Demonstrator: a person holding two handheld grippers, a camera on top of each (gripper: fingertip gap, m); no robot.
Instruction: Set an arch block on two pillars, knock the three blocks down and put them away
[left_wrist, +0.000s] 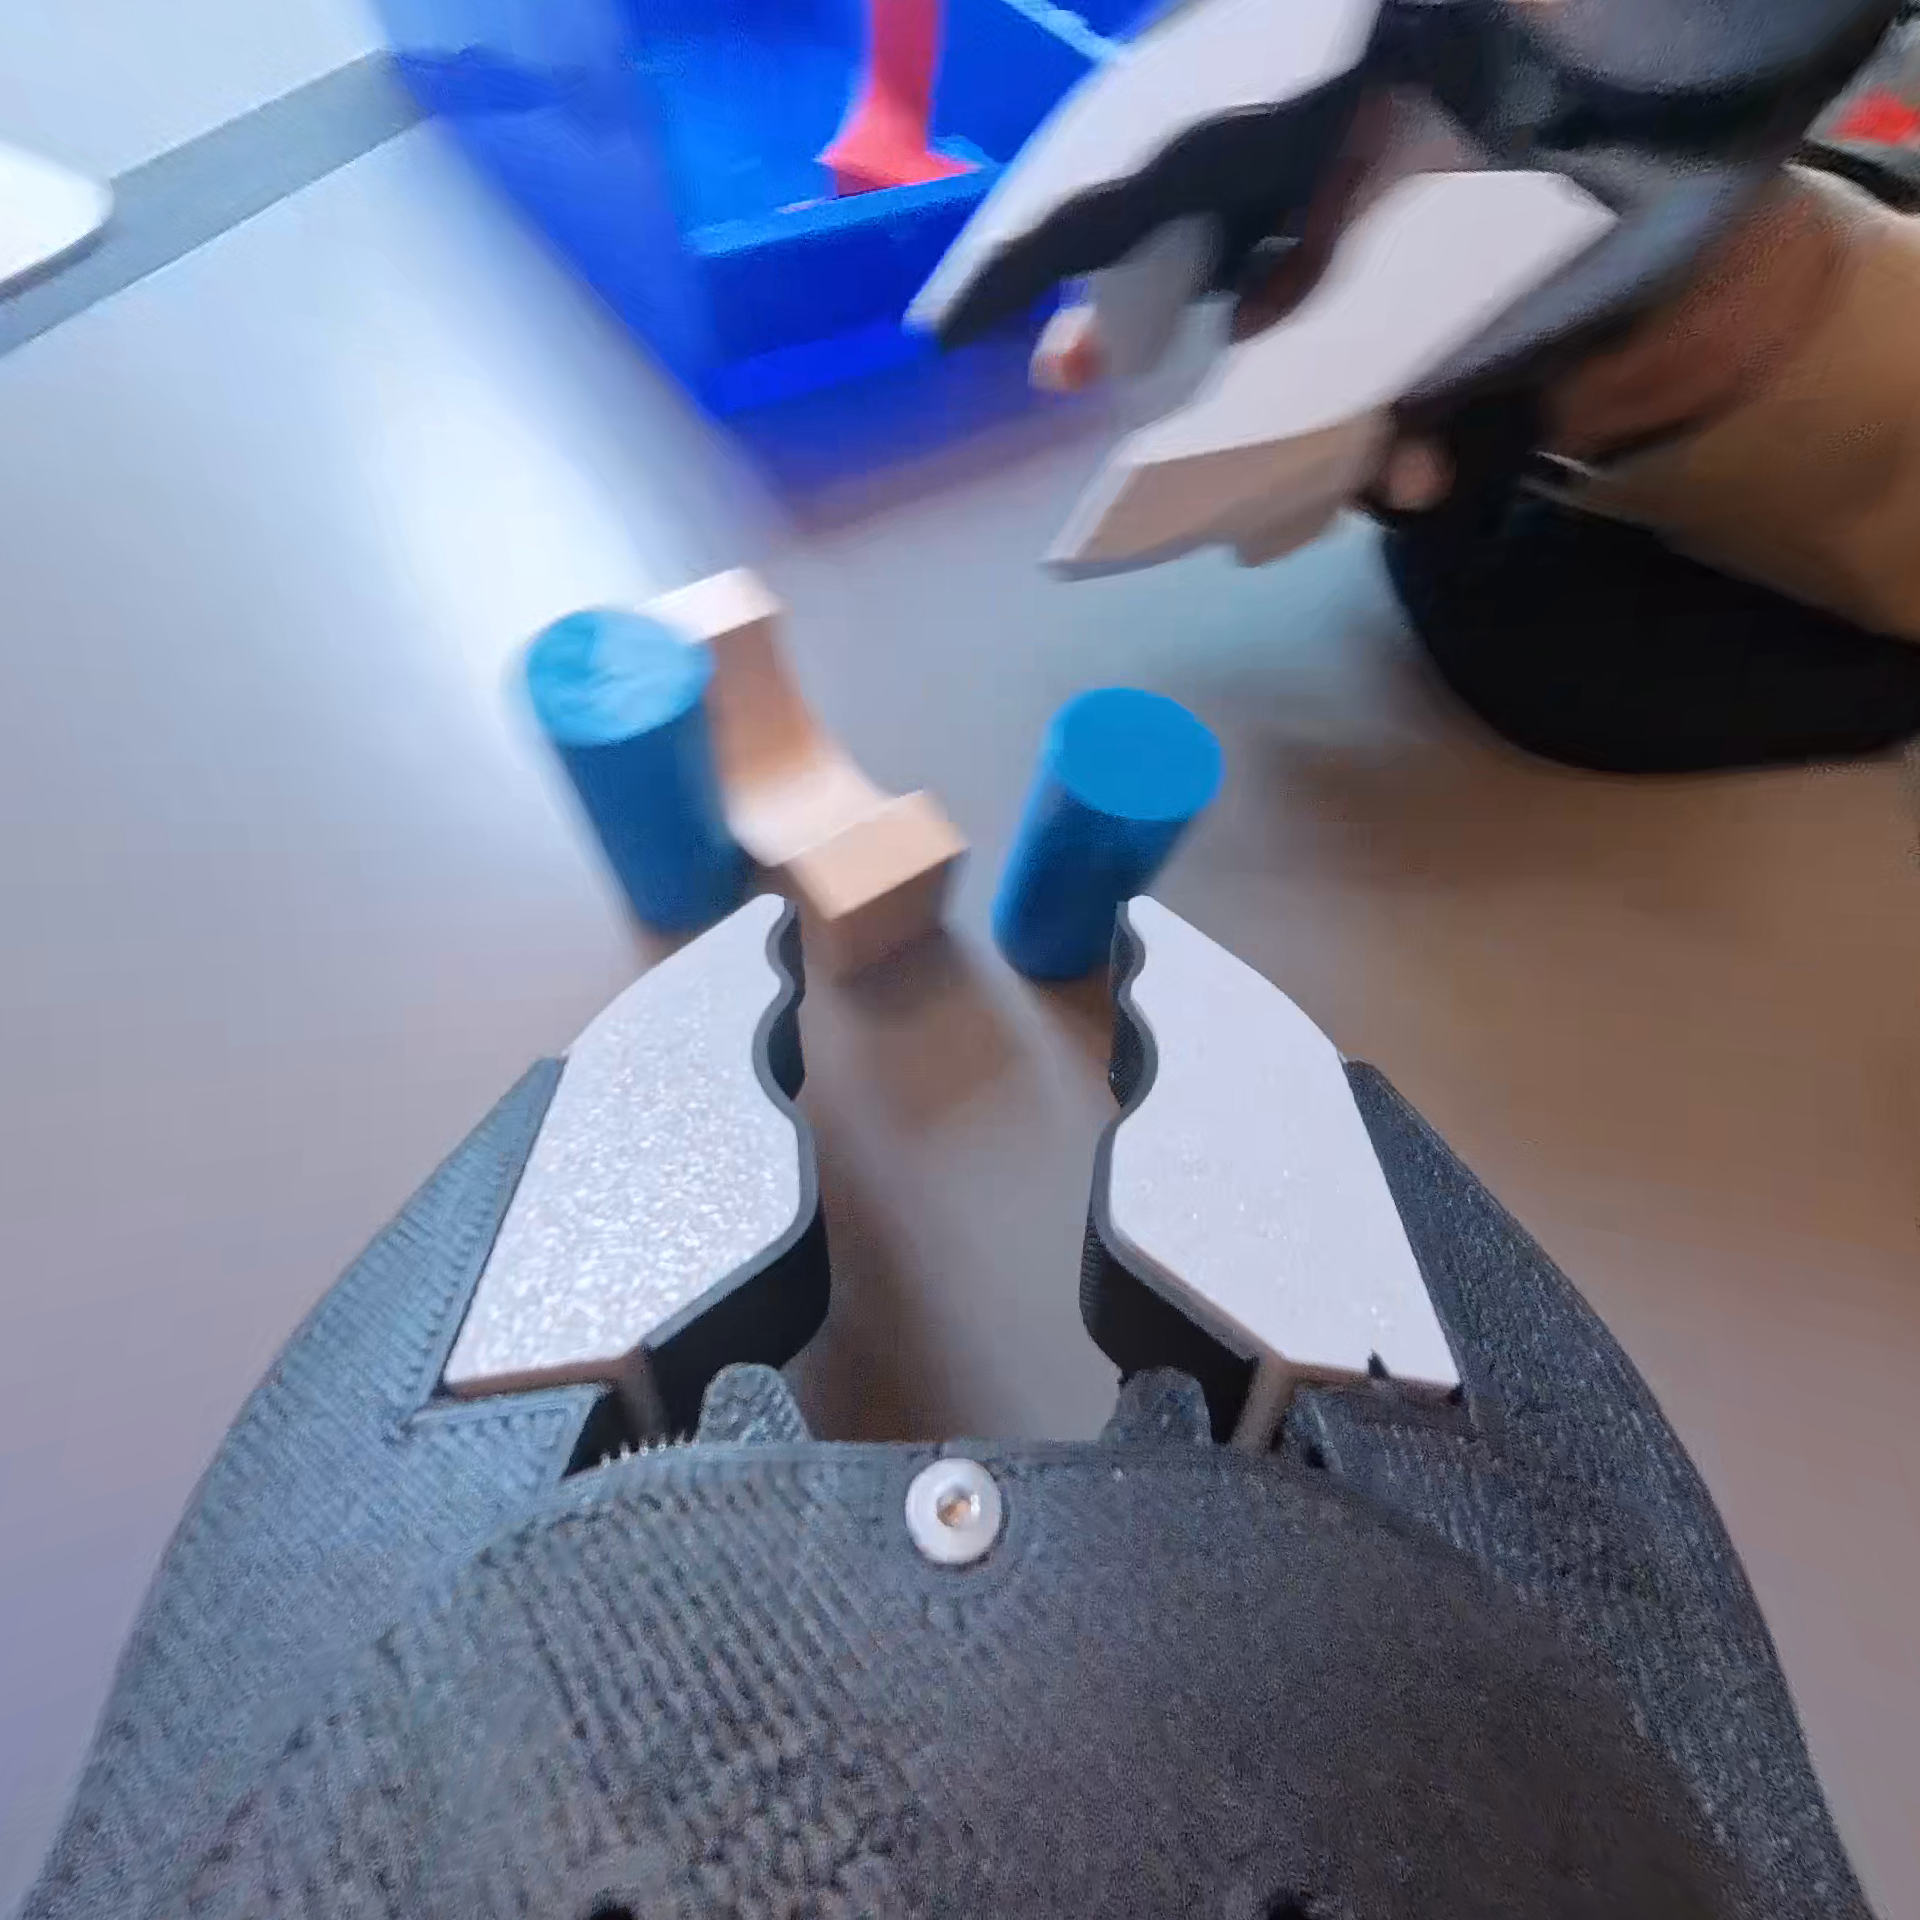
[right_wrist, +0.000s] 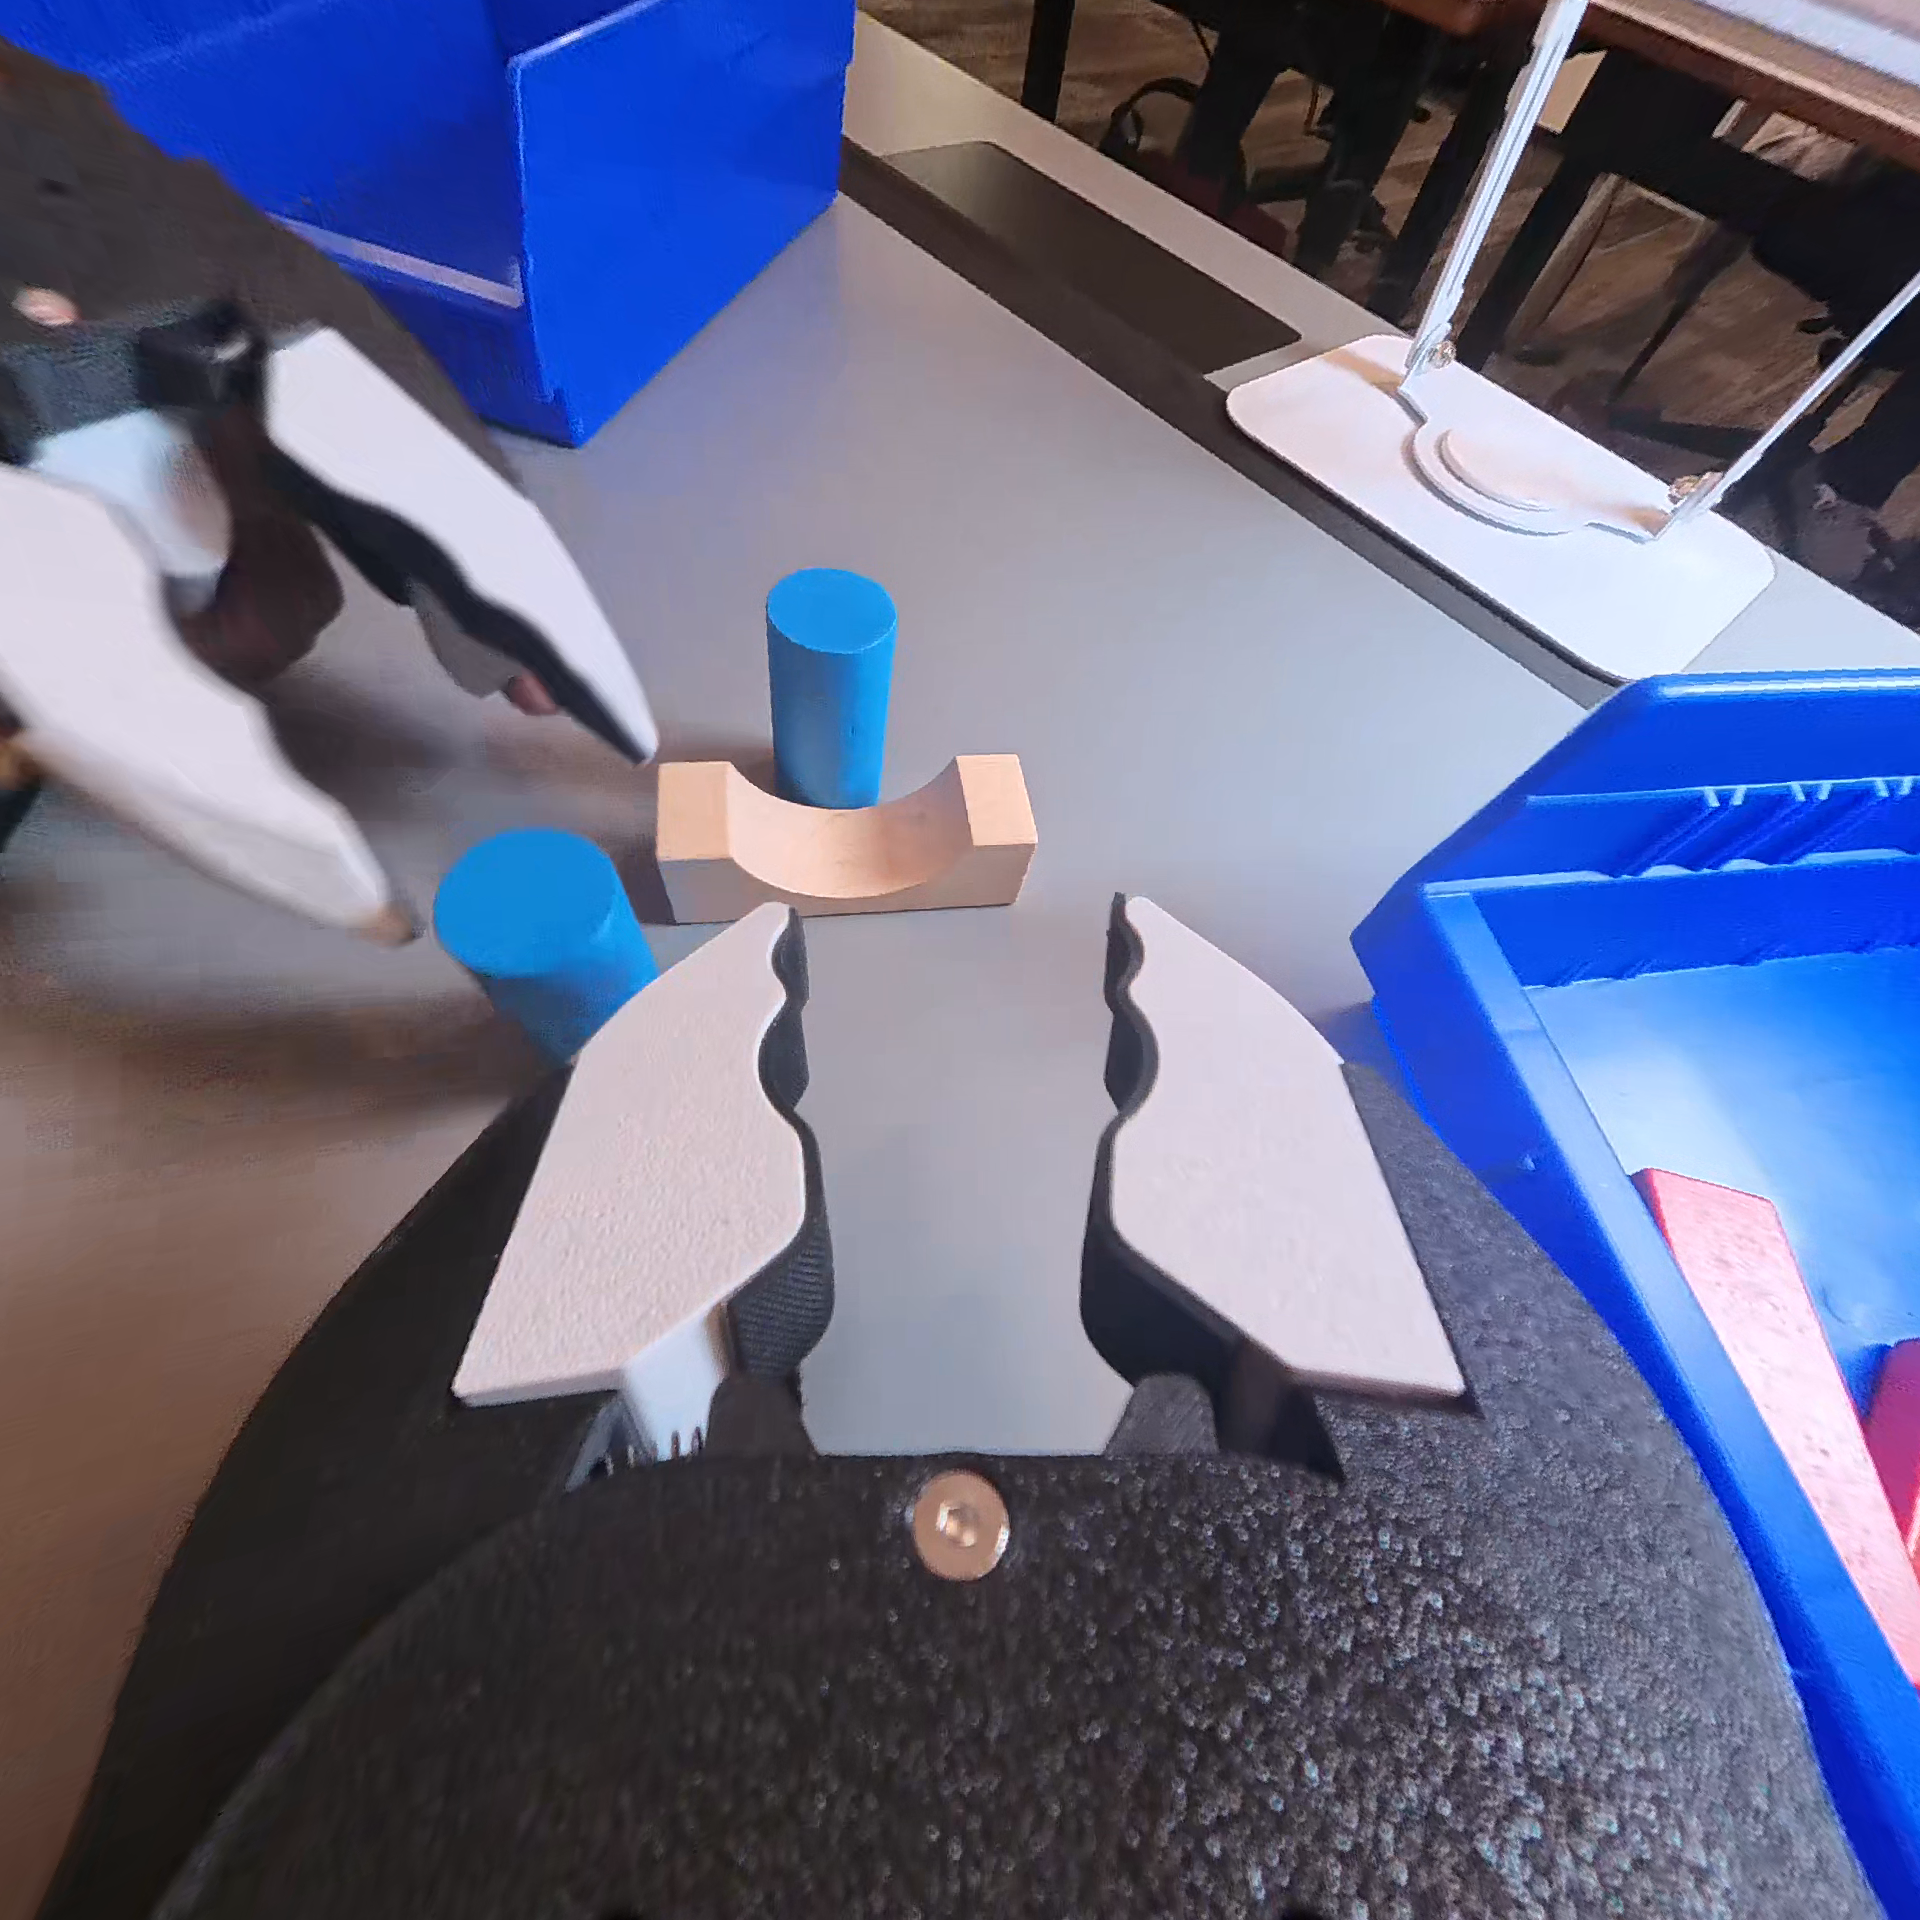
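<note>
Right gripper (right_wrist: 954, 914) jaws wide, nothing between them, low centre of the right wrist view. Left gripper (left_wrist: 954, 914) jaws wide too, empty. Wooden arch block (right_wrist: 847, 842) lies curve-up on the grey worktop (right_wrist: 1091, 644), centre frame. One blue pillar (right_wrist: 831, 686) stands just behind it; second pillar (right_wrist: 540, 951) stands at its left. Blue bin (right_wrist: 1538, 1039) lower right holds a red block (right_wrist: 1766, 1351).

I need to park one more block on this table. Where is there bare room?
Bare grey table lies between the wooden arch block, the white stand base and the blue bin. It is crowded around the two blue cylinders, near the left gripper.
</note>
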